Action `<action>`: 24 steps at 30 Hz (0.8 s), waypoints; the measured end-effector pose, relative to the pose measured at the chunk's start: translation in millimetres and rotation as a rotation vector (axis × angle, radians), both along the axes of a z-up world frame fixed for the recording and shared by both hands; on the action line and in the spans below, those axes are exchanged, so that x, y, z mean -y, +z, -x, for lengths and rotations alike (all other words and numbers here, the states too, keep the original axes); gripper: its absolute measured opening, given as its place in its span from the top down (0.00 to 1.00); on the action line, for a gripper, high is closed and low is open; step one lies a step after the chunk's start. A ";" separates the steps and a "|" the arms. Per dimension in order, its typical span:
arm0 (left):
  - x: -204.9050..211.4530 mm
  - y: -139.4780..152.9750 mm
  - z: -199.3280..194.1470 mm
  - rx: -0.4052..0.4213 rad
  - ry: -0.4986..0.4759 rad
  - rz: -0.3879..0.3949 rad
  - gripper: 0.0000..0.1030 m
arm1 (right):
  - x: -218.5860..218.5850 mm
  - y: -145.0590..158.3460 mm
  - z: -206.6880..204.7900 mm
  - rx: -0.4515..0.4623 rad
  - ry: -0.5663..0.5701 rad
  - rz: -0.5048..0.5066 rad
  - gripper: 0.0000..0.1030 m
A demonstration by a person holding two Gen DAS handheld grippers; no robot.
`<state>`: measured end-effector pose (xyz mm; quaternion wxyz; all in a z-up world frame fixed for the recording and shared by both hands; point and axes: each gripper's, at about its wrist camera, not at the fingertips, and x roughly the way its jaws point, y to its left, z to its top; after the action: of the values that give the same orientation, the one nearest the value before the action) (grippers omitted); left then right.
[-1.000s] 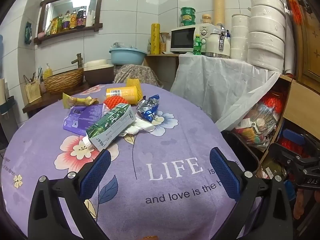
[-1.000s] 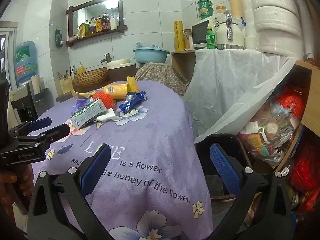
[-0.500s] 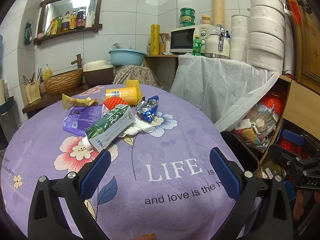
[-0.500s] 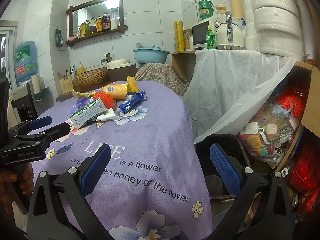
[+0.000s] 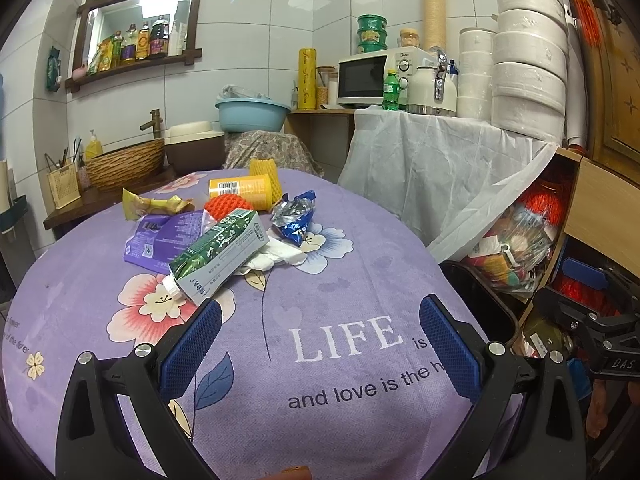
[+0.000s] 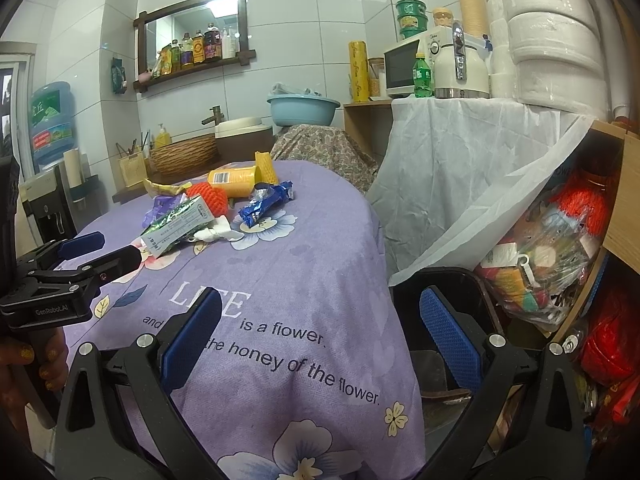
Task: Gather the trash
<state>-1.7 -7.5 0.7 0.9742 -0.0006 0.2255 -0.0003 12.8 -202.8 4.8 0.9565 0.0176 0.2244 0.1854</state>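
A heap of trash lies on the purple flowered tablecloth (image 5: pixel 360 280): a green carton (image 5: pixel 218 254), a purple wrapper (image 5: pixel 160 238), a blue foil wrapper (image 5: pixel 294 220), crumpled white tissue (image 5: pixel 276 258), an orange foam net (image 5: pixel 224 206), a yellow can (image 5: pixel 240 190) and a yellow-green wrapper (image 5: pixel 150 208). My left gripper (image 5: pixel 316 346) hangs open over the table's near part, just short of the carton. My right gripper (image 6: pixel 320 344) is open too, at the table's right edge above a black bin (image 6: pixel 444 292). Neither holds anything.
The black bin (image 5: pixel 480 300) stands on the floor right of the table. Behind it are a white-draped counter (image 5: pixel 432 152) with a microwave (image 5: pixel 372 78), and a shelf with bagged goods (image 5: pixel 516 240). A basket (image 5: pixel 124 164) and basin (image 5: pixel 252 114) sit at the back.
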 end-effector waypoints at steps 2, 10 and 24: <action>-0.2 0.2 0.1 -0.001 0.000 -0.001 0.05 | -1.0 -0.3 0.2 -0.002 0.002 -0.001 0.05; -0.1 -0.1 -0.2 0.000 -0.001 0.001 0.05 | -1.8 -2.9 -1.3 -0.005 0.004 -0.001 0.05; -0.1 0.0 0.1 0.001 0.000 0.001 0.05 | -2.1 -2.2 -1.5 -0.007 0.003 -0.002 0.05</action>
<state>-1.8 -7.4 0.7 0.9743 -0.0009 0.2251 -0.0005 14.3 -200.7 2.6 0.9554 0.0189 0.2274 0.1873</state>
